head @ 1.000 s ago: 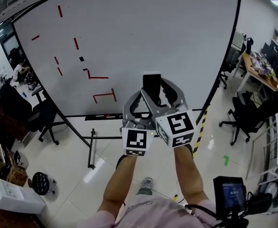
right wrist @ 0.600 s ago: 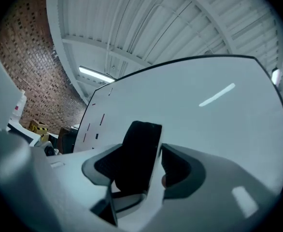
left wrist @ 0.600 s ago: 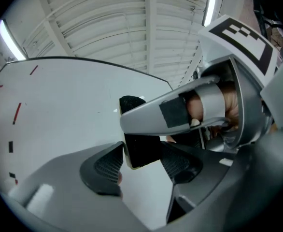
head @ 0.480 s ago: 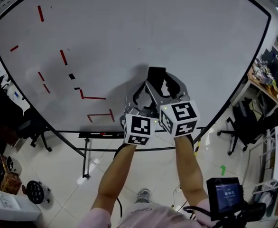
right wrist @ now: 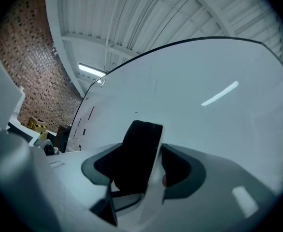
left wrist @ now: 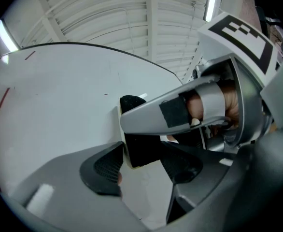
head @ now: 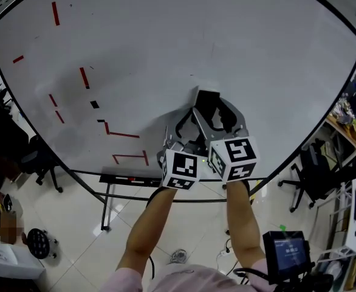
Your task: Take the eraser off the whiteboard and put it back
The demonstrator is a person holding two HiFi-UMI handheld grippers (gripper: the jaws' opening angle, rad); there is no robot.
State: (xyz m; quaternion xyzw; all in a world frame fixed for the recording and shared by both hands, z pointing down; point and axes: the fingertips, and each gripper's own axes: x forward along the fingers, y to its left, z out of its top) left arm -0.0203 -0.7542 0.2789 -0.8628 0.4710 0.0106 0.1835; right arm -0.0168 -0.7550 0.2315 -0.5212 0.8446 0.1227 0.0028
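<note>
both grippers, eraser carried between them, now nearer whiteboard (head: 245,47) than second ago; board fills more of head view. eraser (right wrist: 137,151): black rectangular block, pale strip along one face. right gripper (right wrist: 140,170) clamped on it, textured dark pads on either side. left gripper (left wrist: 141,164) grips same block crosswise. pale face toward smooth white board; contact unclear.

Mid-frame, the left tool (head: 192,124) and right tool (head: 218,112) together grip a black eraser (head: 207,97) at the whiteboard (head: 239,41).

Whiteboard (head: 226,41) top cropped (head view)
</note>
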